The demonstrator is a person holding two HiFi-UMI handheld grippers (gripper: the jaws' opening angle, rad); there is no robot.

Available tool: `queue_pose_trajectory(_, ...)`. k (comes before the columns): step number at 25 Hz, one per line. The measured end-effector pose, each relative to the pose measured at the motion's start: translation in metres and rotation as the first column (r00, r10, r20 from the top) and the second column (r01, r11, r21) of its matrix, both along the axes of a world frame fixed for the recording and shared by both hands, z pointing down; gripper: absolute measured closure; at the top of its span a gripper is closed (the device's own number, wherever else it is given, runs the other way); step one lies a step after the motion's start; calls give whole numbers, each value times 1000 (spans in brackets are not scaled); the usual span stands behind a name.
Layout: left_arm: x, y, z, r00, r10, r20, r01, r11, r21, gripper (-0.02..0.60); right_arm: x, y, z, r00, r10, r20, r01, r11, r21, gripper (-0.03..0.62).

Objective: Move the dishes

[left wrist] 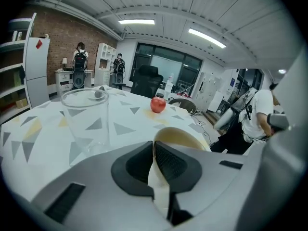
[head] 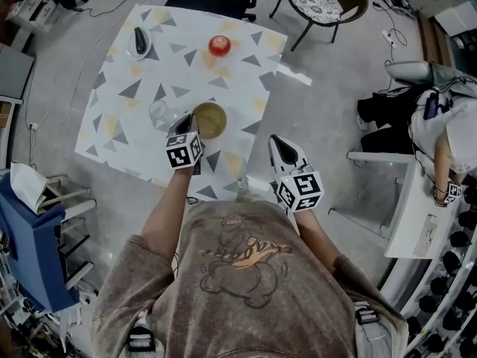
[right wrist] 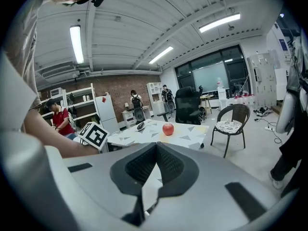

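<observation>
Masking bowl rim: left hand-held gripper

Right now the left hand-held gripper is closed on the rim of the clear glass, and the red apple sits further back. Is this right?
Not quite. The left gripper view shows the left hand-held gripper closed on the rim of the yellowish bowl, not the clear glass, which stands free beside it. The red apple does sit further back.
</observation>
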State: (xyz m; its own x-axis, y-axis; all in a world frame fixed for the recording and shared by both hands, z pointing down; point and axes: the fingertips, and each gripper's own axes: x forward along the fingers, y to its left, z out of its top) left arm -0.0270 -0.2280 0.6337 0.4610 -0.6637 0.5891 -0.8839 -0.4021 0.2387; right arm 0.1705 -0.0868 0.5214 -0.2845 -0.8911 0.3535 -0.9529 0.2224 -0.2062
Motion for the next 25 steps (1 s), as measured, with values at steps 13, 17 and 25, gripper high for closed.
queue_pose_trajectory(13, -21, 20, -47, 996, -65, -54, 68, 996, 59, 551, -29, -10, -5, 994, -107, 13, 106, 994, 33, 592)
queue_pose_trajectory(17, -42, 31, -56, 993, -104, -56, 108, 991, 77, 551, -47, -14, -5, 986, -164, 17, 163, 986, 39, 592)
queue_pose_trajectory(25, -89, 52, -68, 982, -183, -51, 188, 977, 99, 551, -82, -18, -3, 965, -260, 20, 259, 965, 45, 592)
